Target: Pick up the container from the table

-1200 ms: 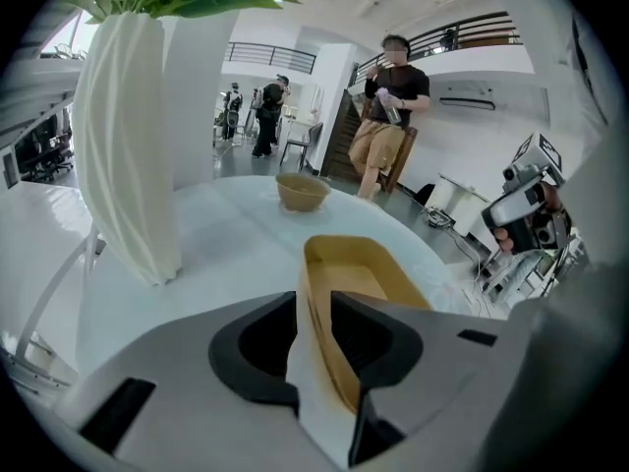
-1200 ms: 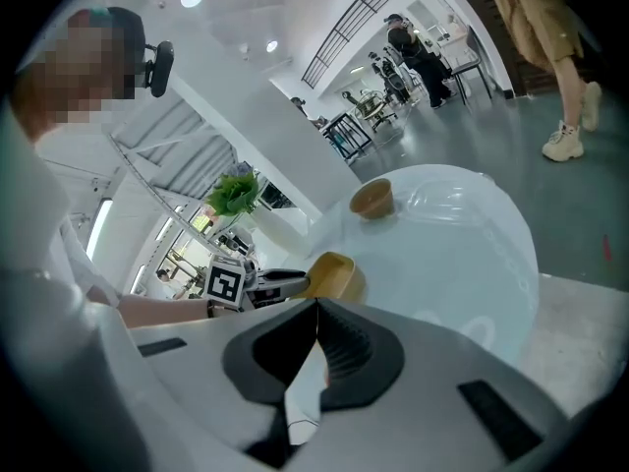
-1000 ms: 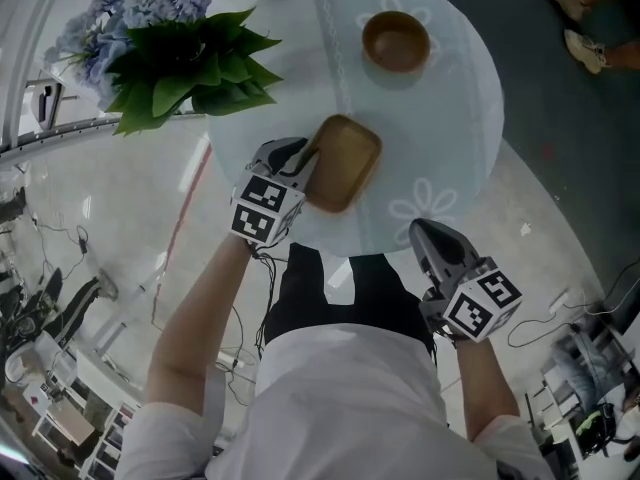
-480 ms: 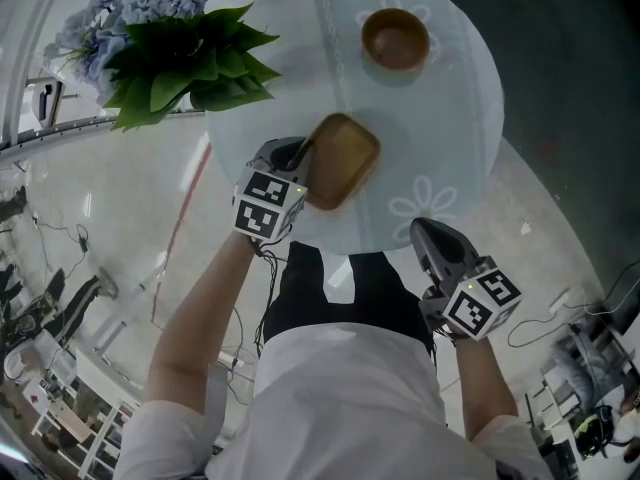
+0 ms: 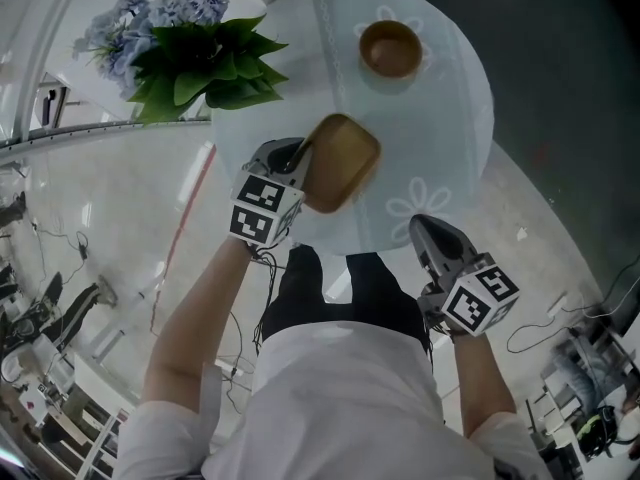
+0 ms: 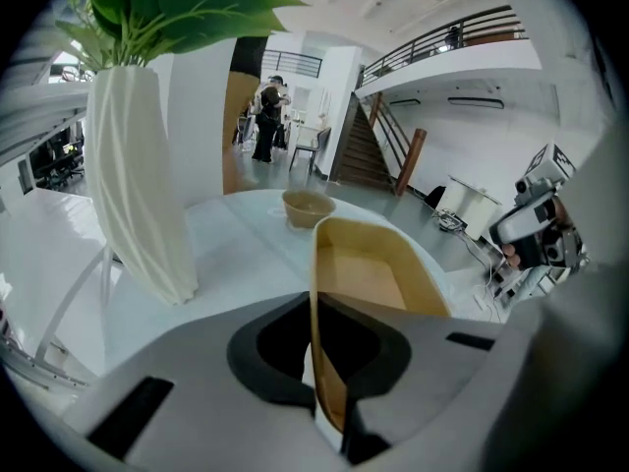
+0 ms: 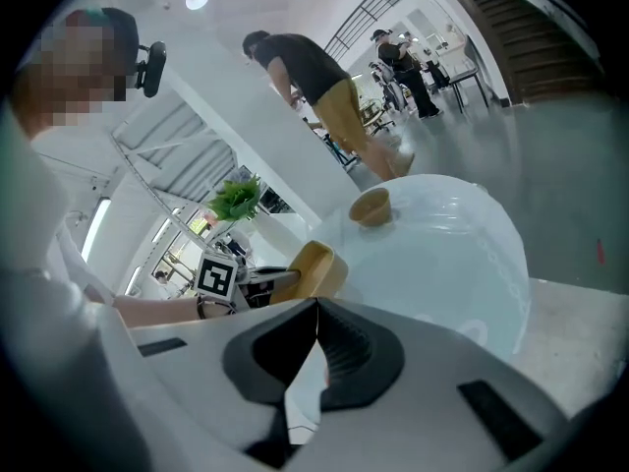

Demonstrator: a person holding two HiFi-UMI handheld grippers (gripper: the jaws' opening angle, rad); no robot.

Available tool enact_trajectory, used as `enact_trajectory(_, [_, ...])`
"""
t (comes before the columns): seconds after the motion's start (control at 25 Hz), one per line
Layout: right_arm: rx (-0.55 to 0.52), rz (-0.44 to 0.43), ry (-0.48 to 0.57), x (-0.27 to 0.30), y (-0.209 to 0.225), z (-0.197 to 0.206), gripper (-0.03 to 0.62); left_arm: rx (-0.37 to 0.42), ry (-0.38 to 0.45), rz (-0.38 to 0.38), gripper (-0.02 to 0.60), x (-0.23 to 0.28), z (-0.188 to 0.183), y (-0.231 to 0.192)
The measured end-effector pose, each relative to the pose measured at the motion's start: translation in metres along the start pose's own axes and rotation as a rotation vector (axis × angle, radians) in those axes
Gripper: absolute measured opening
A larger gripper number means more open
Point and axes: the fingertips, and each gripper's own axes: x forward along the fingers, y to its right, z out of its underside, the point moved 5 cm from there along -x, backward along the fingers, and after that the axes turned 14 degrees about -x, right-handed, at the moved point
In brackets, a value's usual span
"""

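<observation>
The main risk was the hold itself: the left claw [image 5: 300,158] pinched only one thin wall of the wooden container [image 5: 342,163], at its end nearest the person, so the rest of the container reached out unsupported over the desk [image 5: 440,118]. In my judgement that weight could make it pivot or slide out of the pads during a lift, and a quick or jerky rise would make that worse. The container sat at the desk's near-left edge, so a slip there might send it to the floor rather than back onto the glass. A swing to the left could also brush the white vase [image 6: 138,195] of flowers standing near. The round wooden bowl [image 5: 390,48] was well apart at the far side and seemed safe. In the left gripper view the left claw [image 6: 324,362] was clamped tight on the container [image 6: 369,273] wall, which stood upright between the jaws. Whether the base had cleared the desk could not be told. The right claw [image 5: 425,233] hung off the desk's near edge, and its own view showed the right claw [image 7: 313,352] with jaws pressed together on nothing.
</observation>
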Motion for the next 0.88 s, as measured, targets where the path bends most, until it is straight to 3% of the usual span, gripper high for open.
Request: enact_trajectory(0.88, [-0.129, 0.048, 0.115, -0.020, -0.036, -0.058, 0.023, 0.046, 0.213, 0.032, 0.025, -0.100, -0.078, 0.037])
